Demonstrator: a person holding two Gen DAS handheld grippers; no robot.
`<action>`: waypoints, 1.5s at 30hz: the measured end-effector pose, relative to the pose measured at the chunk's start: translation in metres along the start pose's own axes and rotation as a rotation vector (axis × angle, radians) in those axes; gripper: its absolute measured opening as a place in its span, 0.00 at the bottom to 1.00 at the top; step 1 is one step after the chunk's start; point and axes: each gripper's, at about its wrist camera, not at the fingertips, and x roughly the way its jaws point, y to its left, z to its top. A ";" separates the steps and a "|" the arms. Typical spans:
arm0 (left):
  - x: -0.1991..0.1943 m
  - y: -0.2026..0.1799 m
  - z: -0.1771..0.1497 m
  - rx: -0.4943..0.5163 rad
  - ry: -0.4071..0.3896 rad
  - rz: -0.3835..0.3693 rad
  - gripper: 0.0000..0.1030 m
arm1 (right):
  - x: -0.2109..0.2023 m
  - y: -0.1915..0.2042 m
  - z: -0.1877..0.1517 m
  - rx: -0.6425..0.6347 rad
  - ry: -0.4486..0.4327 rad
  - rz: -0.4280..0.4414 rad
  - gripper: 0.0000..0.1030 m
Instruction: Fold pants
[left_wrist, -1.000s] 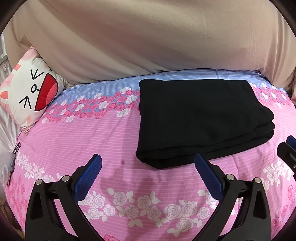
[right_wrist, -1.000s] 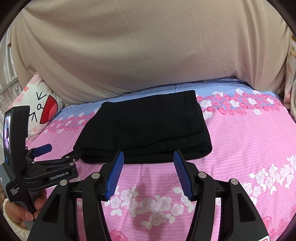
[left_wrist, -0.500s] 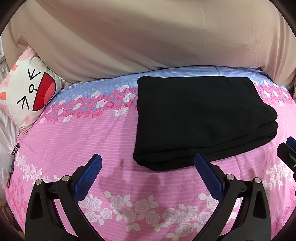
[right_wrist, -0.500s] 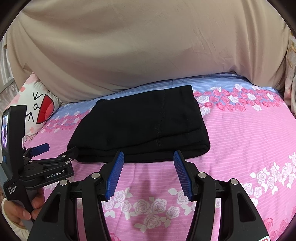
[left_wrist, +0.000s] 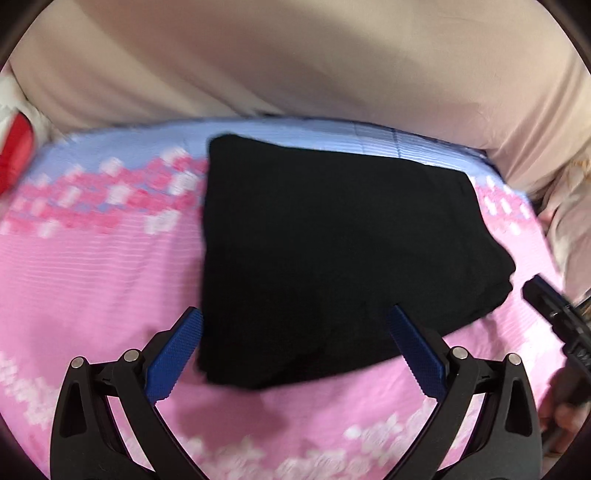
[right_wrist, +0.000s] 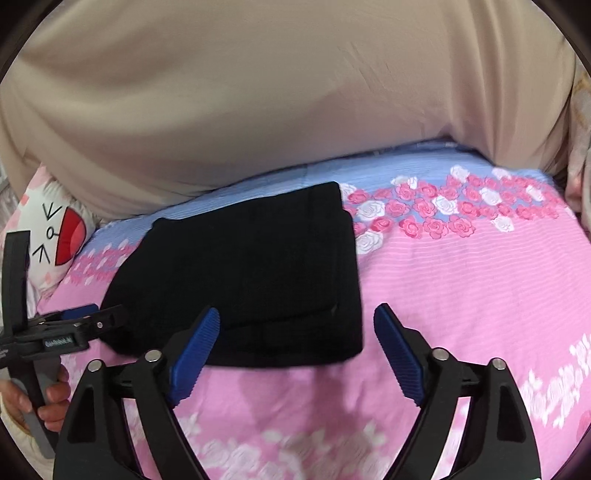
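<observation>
We see the folded black fabric pants (left_wrist: 332, 251) lying on the pink floral bed (left_wrist: 92, 277), just ahead of our left gripper (left_wrist: 295, 343), jaws apart, and our right gripper (right_wrist: 295, 341), jaws opening, both empty.

A: What is everything resting on?
B: A bed (right_wrist: 461, 280) with a pink striped sheet, a rose pattern and a blue band along the far edge.
A: And what lies on it?
B: Folded black pants (right_wrist: 255, 273) lie flat in the middle. A cartoon-face pillow (right_wrist: 55, 236) sits at the left end, against beige fabric (right_wrist: 258, 99).
</observation>
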 end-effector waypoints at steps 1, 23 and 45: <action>0.006 0.003 0.006 -0.022 0.011 0.008 0.95 | 0.010 -0.007 0.005 0.021 0.025 0.022 0.82; 0.058 0.009 0.016 -0.118 -0.013 -0.061 0.89 | 0.080 -0.015 0.007 0.128 0.063 0.138 0.79; -0.021 0.023 -0.025 -0.148 0.070 -0.144 0.35 | 0.006 -0.009 -0.040 0.191 0.089 0.250 0.38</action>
